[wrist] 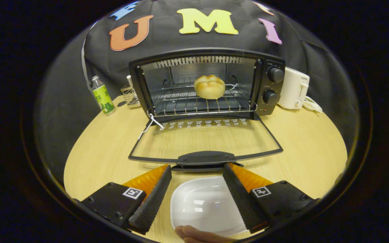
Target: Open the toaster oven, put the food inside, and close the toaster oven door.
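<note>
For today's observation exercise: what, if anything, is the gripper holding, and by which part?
Nothing. The gripper is open, its fingers apart just short of the oven door's handle, with the empty white dish lying untouched between them.

Cloth-walled recording booth: wooden table (302, 148) (toaster oven (208, 84), bottle (102, 96)).

Two-finger gripper (197, 170), ridged wedge-shaped fingers (152, 200) spread apart, square coded tags and screws on both mounts, bare fingertip (194, 233) below
</note>
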`<control>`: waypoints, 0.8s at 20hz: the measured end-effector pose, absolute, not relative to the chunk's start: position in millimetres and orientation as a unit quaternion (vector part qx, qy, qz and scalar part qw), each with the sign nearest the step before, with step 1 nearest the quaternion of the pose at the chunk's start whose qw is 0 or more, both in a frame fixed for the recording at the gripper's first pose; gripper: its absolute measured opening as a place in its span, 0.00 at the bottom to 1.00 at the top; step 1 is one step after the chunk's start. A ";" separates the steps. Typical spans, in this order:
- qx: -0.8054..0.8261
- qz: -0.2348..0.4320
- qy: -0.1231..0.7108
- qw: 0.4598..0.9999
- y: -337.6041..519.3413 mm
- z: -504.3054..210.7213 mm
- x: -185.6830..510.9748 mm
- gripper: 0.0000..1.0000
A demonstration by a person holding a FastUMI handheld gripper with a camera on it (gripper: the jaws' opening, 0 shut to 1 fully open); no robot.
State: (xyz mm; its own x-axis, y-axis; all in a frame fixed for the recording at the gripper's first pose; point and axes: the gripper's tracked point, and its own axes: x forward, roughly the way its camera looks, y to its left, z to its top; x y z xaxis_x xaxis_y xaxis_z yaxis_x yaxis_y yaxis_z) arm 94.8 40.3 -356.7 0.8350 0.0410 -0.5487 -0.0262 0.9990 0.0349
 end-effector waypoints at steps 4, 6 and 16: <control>0.018 0.017 0.243 0.970 41.5 -332.4 95.8 1.00; 0.028 0.015 0.229 0.973 41.7 -325.5 96.4 1.00; -0.024 0.017 0.086 0.996 44.8 -261.9 116.2 1.00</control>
State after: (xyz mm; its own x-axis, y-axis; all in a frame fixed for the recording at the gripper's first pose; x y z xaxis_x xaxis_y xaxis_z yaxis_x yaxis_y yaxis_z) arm 116.2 44.8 -261.9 0.9847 0.0300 -0.1718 -0.0381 0.9983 -0.0441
